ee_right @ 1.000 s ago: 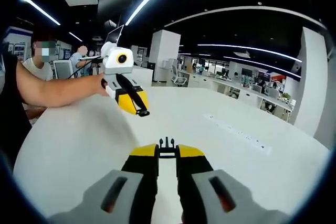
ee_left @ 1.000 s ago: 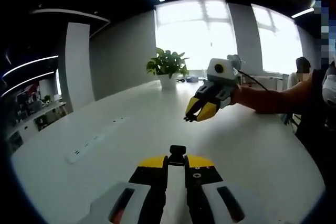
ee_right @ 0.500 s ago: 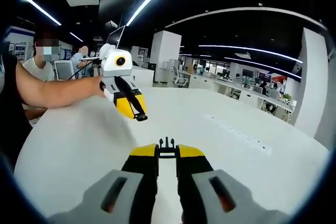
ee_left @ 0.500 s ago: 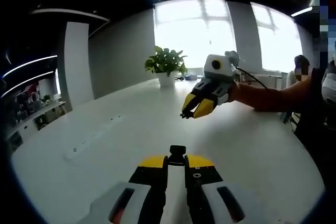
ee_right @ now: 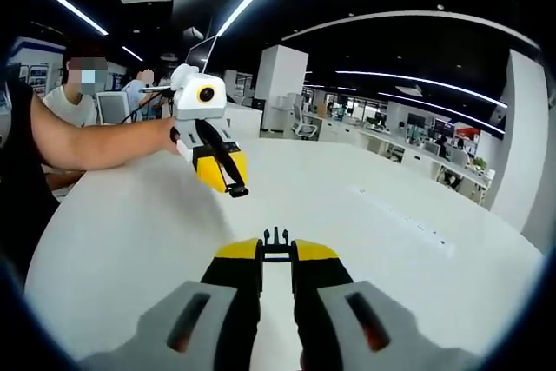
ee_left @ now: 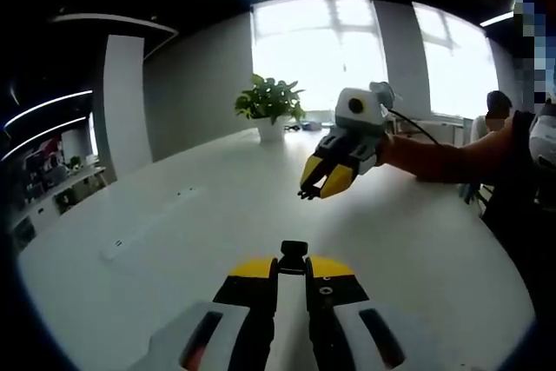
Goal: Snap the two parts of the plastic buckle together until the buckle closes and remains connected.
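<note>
Left gripper view: left gripper (ee_left: 293,260) low in front, yellow-tipped jaws nearly together and clamped on a black buckle socket (ee_left: 294,252), the piece sticking out just past the tips. Beneath and beyond, a broad white table (ee_left: 217,215), glossy and bare around the jaws, with a flush strip of power sockets (ee_left: 148,228) set into it at left. Farther along the table, a potted plant (ee_left: 268,109) in a white pot, in front of big bright windows (ee_left: 317,49). Grey wall and a white column (ee_left: 124,102) at left, dark ceiling with a light strip above. At right, the right gripper (ee_left: 314,187) held above the table on a bare forearm (ee_left: 443,161), tips pinched on a small dark piece; apart from the socket, with open table between.

Right gripper view: right gripper (ee_right: 276,245) at the bottom, jaws close together and gripping a black pronged buckle piece (ee_right: 276,236), prongs pointing forward. Same white table (ee_right: 365,241) ahead, its socket strip (ee_right: 404,219) at right. Open office behind: desks, chairs, a white column (ee_right: 284,84), long ceiling lights on a dark ceiling. At left, the left gripper above the table, its black socket at the tip, a forearm (ee_right: 95,141) behind it; seated people in the background.
</note>
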Tool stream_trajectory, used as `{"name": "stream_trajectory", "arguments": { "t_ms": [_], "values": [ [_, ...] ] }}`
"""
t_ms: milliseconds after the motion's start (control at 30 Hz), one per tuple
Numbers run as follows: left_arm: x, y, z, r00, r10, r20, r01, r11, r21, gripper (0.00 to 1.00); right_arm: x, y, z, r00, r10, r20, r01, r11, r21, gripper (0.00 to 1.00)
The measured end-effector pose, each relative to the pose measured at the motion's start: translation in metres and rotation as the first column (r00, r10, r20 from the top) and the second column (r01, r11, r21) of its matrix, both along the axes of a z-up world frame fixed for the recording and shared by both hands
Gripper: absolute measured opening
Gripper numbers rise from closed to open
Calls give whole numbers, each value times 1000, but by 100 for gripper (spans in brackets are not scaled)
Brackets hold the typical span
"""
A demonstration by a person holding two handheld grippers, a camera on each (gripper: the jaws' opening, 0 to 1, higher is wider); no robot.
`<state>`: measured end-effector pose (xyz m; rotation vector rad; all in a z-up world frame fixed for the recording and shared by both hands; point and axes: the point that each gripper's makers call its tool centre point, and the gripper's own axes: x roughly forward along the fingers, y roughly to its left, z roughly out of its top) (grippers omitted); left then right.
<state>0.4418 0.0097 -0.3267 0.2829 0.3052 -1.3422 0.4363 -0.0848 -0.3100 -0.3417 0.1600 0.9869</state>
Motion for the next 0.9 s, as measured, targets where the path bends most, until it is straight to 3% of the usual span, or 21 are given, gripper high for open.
{"name": "stream_trajectory", "arguments": {
  "t_ms": [200,567,900],
  "values": [
    [-7,3,-10,1000,-7,-10,8,1000,24,10,-4,3,0,1000,11,1,-11,1000,-5,11],
    [-31,8,-9,1000,-31,-5,31,999,30,10,-11,10,-5,999,42,-14,-42,999,-23,11],
    [-40,5,-11,998,-66,-1,66,997,45,10,-24,8,-12,999,44,-27,-45,999,-27,11]
  ]
}}
